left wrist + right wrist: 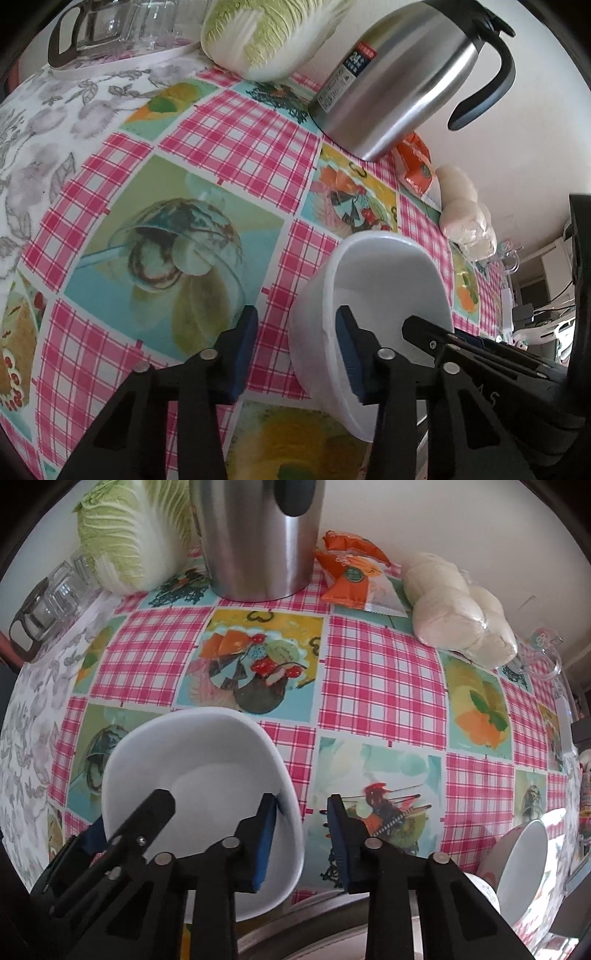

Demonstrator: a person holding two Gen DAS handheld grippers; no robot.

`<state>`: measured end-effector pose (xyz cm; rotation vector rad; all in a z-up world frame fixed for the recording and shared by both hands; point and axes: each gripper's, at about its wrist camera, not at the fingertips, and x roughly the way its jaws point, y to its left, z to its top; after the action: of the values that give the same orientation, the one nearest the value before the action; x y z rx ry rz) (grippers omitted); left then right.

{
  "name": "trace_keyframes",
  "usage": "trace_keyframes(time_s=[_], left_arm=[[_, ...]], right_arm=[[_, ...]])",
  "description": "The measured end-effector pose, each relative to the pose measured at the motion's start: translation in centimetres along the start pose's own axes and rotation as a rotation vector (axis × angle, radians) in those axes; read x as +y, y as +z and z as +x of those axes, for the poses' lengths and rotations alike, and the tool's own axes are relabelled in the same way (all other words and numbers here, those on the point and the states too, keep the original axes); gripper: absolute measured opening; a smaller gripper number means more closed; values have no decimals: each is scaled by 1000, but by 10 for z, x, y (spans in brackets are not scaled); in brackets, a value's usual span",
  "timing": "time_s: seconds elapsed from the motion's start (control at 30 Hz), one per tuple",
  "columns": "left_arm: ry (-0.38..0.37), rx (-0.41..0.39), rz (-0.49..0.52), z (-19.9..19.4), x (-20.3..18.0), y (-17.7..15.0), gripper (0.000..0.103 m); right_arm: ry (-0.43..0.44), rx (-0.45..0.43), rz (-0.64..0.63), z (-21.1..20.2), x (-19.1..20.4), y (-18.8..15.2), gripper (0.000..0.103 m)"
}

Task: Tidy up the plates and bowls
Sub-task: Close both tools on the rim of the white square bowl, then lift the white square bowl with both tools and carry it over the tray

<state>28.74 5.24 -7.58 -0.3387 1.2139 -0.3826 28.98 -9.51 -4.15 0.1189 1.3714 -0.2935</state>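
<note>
Blue-padded fingers of the left gripper (297,350) stand spread at six o'clock in the left wrist view, straddling the near-left wall of the white bowl (391,280): one finger lies outside over the checked tablecloth (236,140), the other reaches inside the rim. Nothing is pinched yet, as far as can be seen. From this claw the bowl's body lies toward three o'clock, tilted, its mouth opening toward the camera.

Moving rightward, the right gripper (303,834) is likewise spread, straddling the bowl's opposite wall; its left pad sits inside or against the rim, though contact cannot be confirmed, and its right pad is over bare cloth. From here the bowl (207,760) lies toward nine o'clock. Both claws seem equally near, so either could close on the rim.

At four o'clock in the right wrist view, other crockery (524,864) stands on edge, probably where the bowl belongs.
</note>
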Motion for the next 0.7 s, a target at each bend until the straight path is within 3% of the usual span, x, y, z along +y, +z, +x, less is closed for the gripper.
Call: trace_keyframes(time_s=[0.23, 0.37, 0.7], left_arm=[[-6, 18, -6, 6, -2, -1, 32], [-59, 25, -52, 8, 3, -3, 24], [-74, 31, -77, 5, 7, -4, 22]], right_arm=[[4, 31, -10, 5, 4, 5, 19], [-13, 43, -22, 5, 7, 6, 19], [-34, 31, -45, -1, 14, 6, 16]])
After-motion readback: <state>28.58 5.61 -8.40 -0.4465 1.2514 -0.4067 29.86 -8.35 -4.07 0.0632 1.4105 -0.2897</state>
